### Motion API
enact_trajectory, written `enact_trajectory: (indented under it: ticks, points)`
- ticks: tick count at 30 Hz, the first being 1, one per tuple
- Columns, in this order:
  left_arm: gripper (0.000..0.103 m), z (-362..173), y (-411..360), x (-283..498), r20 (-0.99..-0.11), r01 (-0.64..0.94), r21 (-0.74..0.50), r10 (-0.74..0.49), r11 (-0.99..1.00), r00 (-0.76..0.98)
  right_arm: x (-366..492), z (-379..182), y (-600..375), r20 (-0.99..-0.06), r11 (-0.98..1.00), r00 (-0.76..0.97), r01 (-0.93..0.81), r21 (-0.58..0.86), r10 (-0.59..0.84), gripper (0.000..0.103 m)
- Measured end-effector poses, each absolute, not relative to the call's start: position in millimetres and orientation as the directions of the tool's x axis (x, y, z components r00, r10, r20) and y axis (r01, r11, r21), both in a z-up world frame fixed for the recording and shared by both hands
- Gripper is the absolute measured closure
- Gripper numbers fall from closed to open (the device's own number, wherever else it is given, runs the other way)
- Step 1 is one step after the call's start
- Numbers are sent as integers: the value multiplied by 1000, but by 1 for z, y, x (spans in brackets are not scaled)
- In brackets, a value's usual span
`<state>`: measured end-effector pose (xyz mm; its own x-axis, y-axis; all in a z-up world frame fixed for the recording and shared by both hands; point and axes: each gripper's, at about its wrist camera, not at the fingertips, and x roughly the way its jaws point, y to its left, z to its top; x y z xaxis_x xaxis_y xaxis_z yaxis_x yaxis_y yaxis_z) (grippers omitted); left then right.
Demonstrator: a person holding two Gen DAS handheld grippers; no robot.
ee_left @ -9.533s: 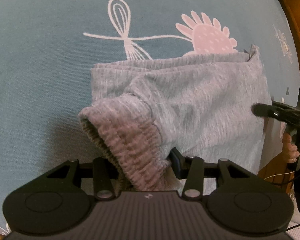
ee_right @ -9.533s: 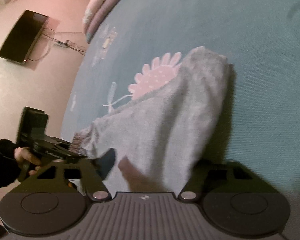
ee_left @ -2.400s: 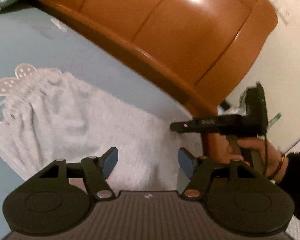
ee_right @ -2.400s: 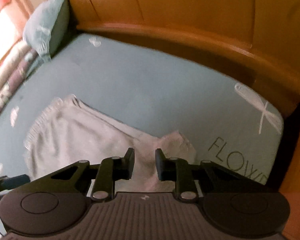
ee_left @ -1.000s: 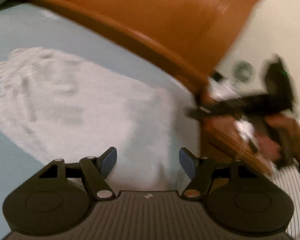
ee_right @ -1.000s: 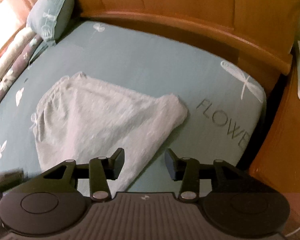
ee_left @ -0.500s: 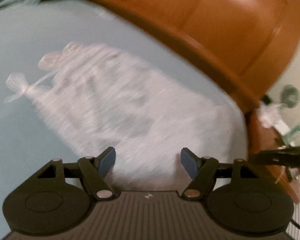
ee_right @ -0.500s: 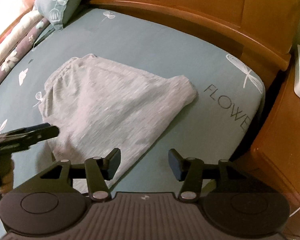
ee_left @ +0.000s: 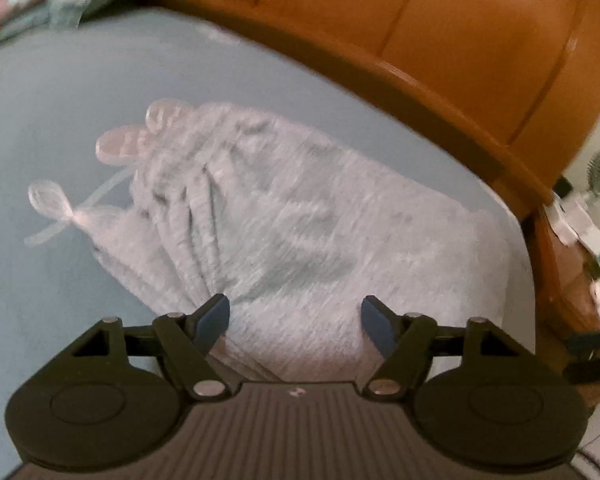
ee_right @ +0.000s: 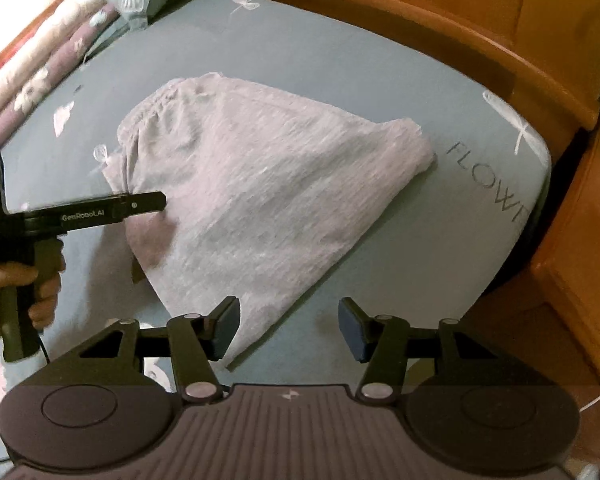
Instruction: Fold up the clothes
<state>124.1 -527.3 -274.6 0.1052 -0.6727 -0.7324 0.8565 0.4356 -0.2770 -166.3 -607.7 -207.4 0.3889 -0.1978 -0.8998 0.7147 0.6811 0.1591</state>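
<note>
left wrist: low, close over grey garment (ee_left: pixel 300 240), facing headboard (ee_left: pixel 440 40) | right wrist: higher, further back, facing headboard | shared: garment, bed (ee_right: pixel 340 52), headboard

Dark capital letters reading "FLOW", with the start of a further letter cut off at the mattress edge, run along the teal bed sheet (ee_right: pixel 340 60) in the right wrist view, just beside the rounded corner of the grey folded garment (ee_right: pixel 260 192) and between it and the wooden bed frame (ee_right: pixel 480 36). On the far side of the garment from that word, the black body of the left claw (ee_right: pixel 156 201) carries white lettering that reads "GenRobot.AI". A larger white marking ending in "AS" stands farther back on the same tool, with small print below it too fine to read.
</note>
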Motion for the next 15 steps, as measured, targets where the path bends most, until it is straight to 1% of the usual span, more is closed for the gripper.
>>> enact_trajectory:
  ticks: [1,3,4,6,7,9,11,12,14,15]
  points:
    - [29,-268,-521,122,-726,867,-252,-676,431,124,-167,-203,-607,-903,690,371,712,126,-218,42]
    - [28,-248,-502,117,-701,886,-163,-684,433,205,-171,-194,-607,-903,700,337,712,59,-265,38]
    - [26,-240,-493,115,-684,895,-117,-688,430,241,-173,-190,-608,-903,696,321,717,36,-285,34]
    - [17,-223,-473,108,-651,905,-6,-689,425,319,-177,-184,-609,-906,678,294,735,12,-303,33]
    - [15,-215,-463,105,-627,903,51,-690,427,361,-179,-182,-608,-907,669,289,743,10,-308,33]
    - [8,-205,-451,102,-600,896,117,-689,428,408,-180,-178,-605,-908,650,286,759,20,-306,33]
    - [8,-195,-441,101,-581,883,155,-682,443,444,-175,-177,-596,-908,646,283,763,20,-307,32]
    - [8,-191,-436,100,-569,877,153,-685,455,455,-171,-176,-588,-908,658,282,753,10,-309,31]
    - [7,-184,-424,97,-531,860,125,-699,494,479,-158,-176,-568,-904,705,282,709,-30,-322,28]
    - [4,-180,-418,95,-509,850,106,-706,516,492,-151,-175,-557,-900,731,283,680,-55,-331,26]
